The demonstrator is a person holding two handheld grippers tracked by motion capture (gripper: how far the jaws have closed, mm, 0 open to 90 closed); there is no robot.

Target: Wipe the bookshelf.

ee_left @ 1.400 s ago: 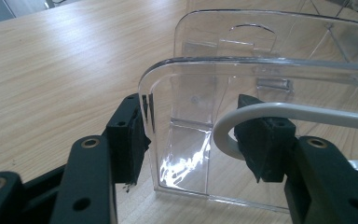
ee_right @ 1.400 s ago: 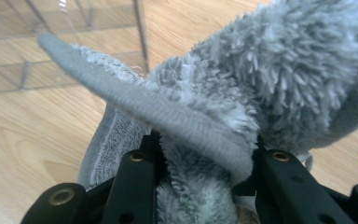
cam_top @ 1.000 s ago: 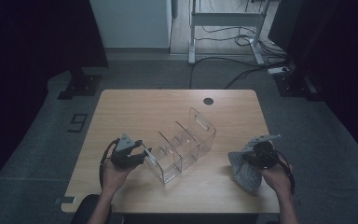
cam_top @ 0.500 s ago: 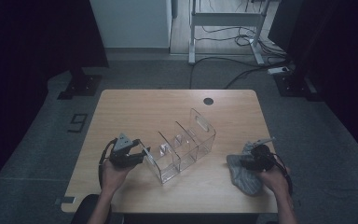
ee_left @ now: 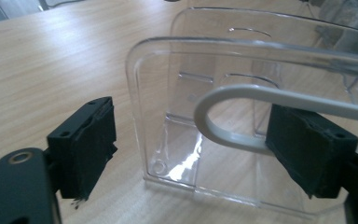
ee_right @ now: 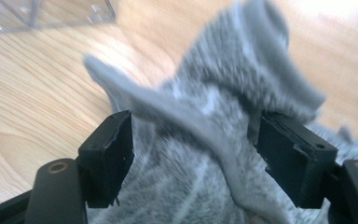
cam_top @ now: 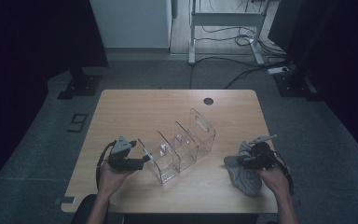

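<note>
High view: since a second ago both pairs of jaws have been opening. The left gripper [cam_top: 142, 161] stands apart at the near end wall of the clear divider rack [cam_top: 182, 147], pads off it, a white loop [ee_left: 242, 116] between them. The right gripper [cam_top: 242, 164], lower than before, gapes around the grey cloth [cam_top: 247, 177], which lies near the table's [cam_top: 135, 107] front right edge. Bare wood lies beyond the rack. Dark floor and cables [cam_top: 223, 70] surround the table.
</note>
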